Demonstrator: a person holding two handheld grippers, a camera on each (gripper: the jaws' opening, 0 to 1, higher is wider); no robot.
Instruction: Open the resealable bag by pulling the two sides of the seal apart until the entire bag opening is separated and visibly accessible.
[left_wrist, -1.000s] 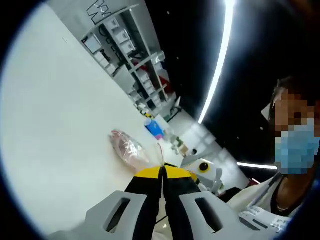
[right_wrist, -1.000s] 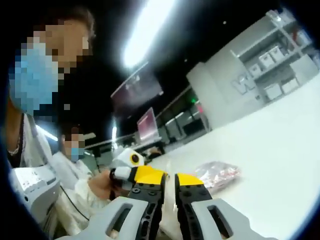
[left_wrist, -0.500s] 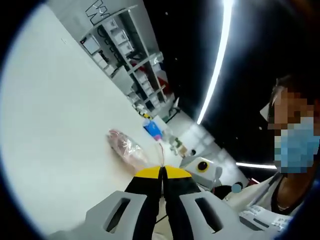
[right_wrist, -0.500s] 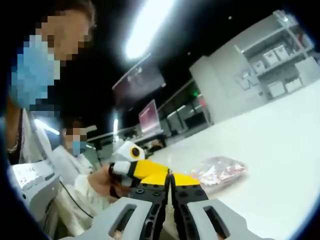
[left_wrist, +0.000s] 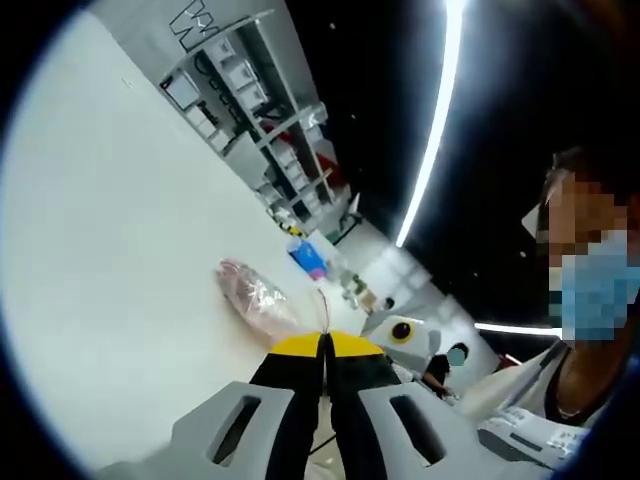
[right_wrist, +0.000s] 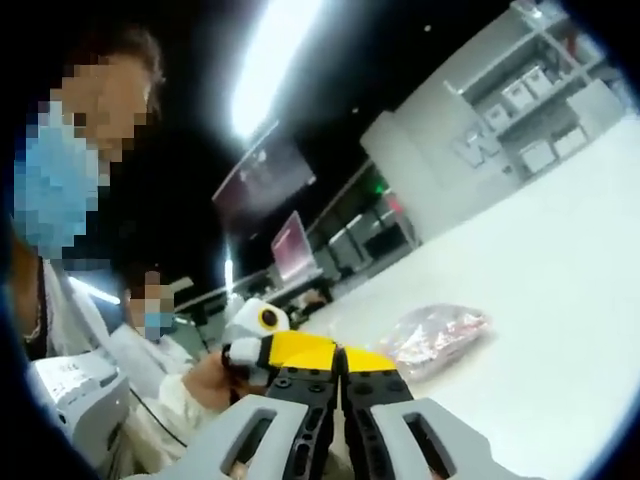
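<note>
Pinching the resealable bag (left_wrist: 262, 300) at its seal, both grippers—left (left_wrist: 325, 342), right (right_wrist: 340, 352)—are pressed together; thin, slippery film wants a grip right beside the seal.

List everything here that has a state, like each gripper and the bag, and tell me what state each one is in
left gripper: jaws closed, pinching the bag's top edge.
right gripper: jaws closed at the bag's top edge, close beside the left gripper; the grip itself is hard to make out.
resealable bag: clear, pink contents inside, lying on the white table; whether the seal has parted cannot be told.
</note>
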